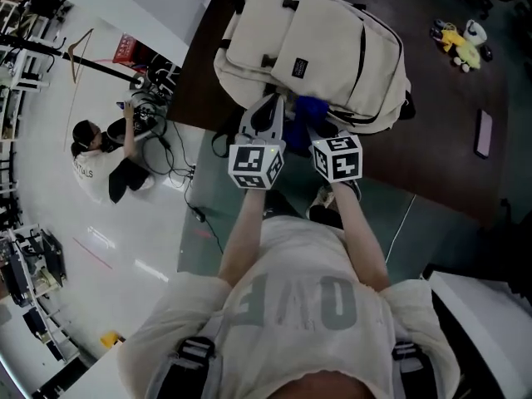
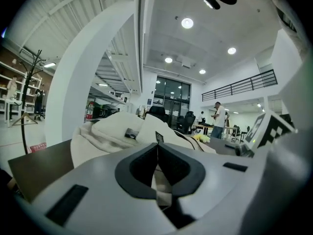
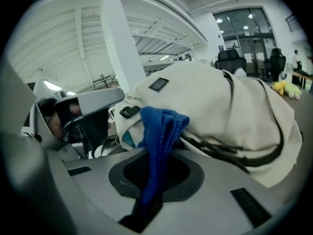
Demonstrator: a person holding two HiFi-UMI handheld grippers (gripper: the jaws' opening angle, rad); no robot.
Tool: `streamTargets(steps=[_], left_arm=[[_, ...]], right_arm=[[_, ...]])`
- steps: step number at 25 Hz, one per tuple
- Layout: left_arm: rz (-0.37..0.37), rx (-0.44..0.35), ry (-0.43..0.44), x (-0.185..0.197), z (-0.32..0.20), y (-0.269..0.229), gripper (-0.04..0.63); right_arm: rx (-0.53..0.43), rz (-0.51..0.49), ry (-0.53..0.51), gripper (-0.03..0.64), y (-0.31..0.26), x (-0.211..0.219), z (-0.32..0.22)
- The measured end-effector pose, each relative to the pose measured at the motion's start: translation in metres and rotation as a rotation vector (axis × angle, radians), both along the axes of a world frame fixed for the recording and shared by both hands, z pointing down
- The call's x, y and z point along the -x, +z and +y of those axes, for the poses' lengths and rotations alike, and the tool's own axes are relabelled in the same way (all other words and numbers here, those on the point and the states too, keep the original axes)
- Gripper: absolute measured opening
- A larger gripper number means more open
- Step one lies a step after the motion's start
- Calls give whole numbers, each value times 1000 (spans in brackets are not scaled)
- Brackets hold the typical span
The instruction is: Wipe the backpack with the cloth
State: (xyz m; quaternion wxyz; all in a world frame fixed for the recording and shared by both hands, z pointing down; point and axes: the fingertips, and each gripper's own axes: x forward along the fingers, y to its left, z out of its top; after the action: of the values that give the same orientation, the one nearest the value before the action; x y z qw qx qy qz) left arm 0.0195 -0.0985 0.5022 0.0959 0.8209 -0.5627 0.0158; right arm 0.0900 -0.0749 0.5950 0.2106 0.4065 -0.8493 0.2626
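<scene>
Right gripper (image 3: 155, 173) is clamped on the blue cloth (image 3: 162, 127), held at the near edge of the cream backpack (image 1: 307, 40) on the dark table (image 1: 449, 90). Our left gripper (image 2: 157, 154) is closed on a fold of its fabric. We judge the wiping is only starting, with nearly all the surface left; we count one backpack, one cloth, two grippers.

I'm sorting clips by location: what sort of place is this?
Probably a large open-plan lab or office hall: office chairs stand around, a railed upper balcony runs along one wall, and recessed ceiling lights sit high overhead.
</scene>
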Motion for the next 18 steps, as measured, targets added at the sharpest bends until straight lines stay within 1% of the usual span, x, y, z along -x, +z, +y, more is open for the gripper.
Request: streamTargets(steps=[2, 6, 8, 12, 18], left_arm=[[-8, 5, 7, -19, 4, 4, 6], [-15, 24, 31, -53, 7, 13, 6], [-19, 25, 54, -69, 6, 15, 6], [-4, 25, 82, -96, -3, 18, 6], [0, 29, 158, -139, -15, 23, 6]], right_arm=[[15, -9, -8, 38, 7, -20, 5], [10, -22, -62, 38, 5, -32, 11], [16, -20, -69, 38, 5, -43, 13], [17, 61, -35, 38, 15, -87, 8], [15, 123, 10, 38, 20, -132, 10]])
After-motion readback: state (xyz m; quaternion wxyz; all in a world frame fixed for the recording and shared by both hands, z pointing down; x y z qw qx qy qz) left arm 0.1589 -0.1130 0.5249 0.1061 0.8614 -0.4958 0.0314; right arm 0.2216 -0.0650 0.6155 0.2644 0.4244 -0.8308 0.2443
